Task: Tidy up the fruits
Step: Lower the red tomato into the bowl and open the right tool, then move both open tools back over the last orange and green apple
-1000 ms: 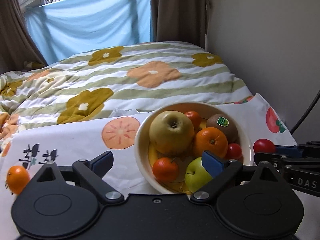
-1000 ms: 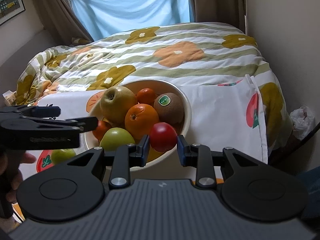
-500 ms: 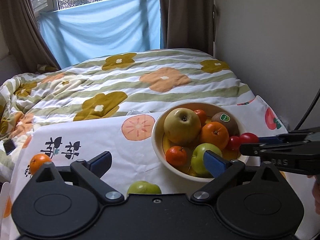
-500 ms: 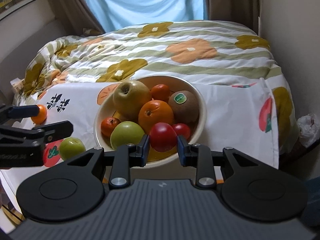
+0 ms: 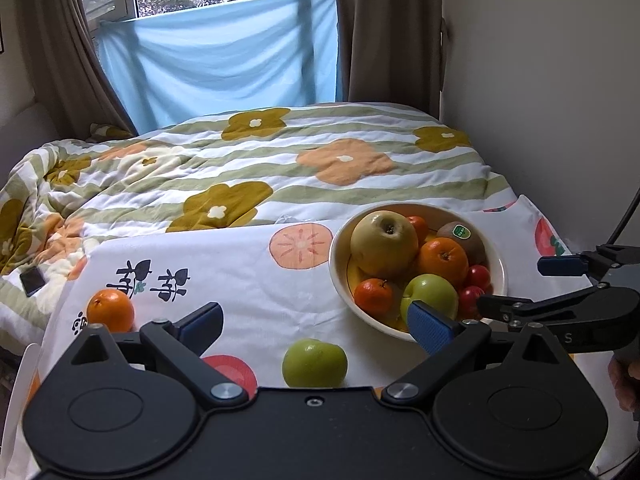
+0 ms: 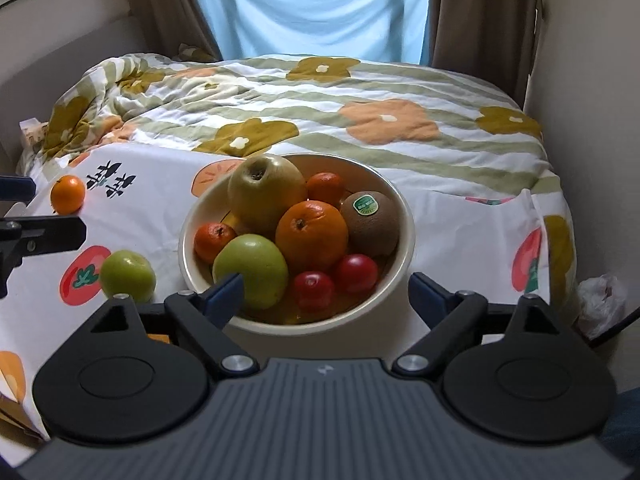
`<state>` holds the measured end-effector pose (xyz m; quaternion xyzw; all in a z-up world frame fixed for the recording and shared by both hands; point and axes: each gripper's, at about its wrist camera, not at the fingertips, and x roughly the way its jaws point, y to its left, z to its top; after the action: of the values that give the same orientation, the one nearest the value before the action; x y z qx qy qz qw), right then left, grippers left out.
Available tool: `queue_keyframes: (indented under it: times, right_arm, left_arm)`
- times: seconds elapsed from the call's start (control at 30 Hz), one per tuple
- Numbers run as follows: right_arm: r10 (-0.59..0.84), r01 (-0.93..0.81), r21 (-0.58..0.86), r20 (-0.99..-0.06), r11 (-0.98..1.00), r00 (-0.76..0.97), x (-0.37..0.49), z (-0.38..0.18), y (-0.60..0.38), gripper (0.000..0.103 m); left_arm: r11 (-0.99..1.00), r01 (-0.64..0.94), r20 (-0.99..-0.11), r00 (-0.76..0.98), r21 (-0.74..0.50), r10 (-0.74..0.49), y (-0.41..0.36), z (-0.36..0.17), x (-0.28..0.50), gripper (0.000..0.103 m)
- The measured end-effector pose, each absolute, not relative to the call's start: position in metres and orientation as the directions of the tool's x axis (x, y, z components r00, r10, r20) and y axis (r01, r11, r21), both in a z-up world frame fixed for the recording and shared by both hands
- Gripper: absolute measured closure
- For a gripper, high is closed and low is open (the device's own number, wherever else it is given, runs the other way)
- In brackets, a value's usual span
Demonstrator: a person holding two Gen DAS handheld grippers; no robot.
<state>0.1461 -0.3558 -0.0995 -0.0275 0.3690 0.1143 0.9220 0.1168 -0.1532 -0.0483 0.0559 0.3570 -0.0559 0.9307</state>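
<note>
Printed cloth (image 5: 248,280) over the bed carries a loose green apple (image 5: 314,363) and orange (image 5: 110,309) beside the full bowl (image 6: 400,208). Both the left gripper (image 5: 316,322) and right gripper (image 6: 326,294) are spread wide, nothing held. Firm, smooth, roll-prone, the apple is best pinched across its widest girth; its underside is hidden.

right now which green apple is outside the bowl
The smaller green apple on the cloth, left of the bowl. The other green apple lies inside the bowl among the fruit.
</note>
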Motion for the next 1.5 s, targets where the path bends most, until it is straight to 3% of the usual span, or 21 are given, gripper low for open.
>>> queue_keyframes:
  times: [0.4, 1.0, 1.5]
  right_arm:
    - [0.173, -0.171, 0.07, -0.677, 0.983, 0.715, 0.125, -0.081, -0.359, 0.0]
    - [0.291, -0.264, 0.144, -0.66, 0.954, 0.693, 0.113, -0.05, -0.284, 0.0]
    - [0.16, -0.034, 0.18, -0.753, 0.983, 0.638, 0.127, -0.081, -0.214, 0.0]
  left_arm:
    - [0.992, 0.12, -0.65, 0.758, 0.049, -0.059, -0.145, -0.035, 0.094, 0.003]
    - [0.993, -0.067, -0.606, 0.788, 0.094, 0.111, -0.056, -0.009, 0.07, 0.0]
    - [0.983, 0.09, -0.659, 0.752, 0.158, 0.038, 0.031, -0.028, 0.13, 0.0]
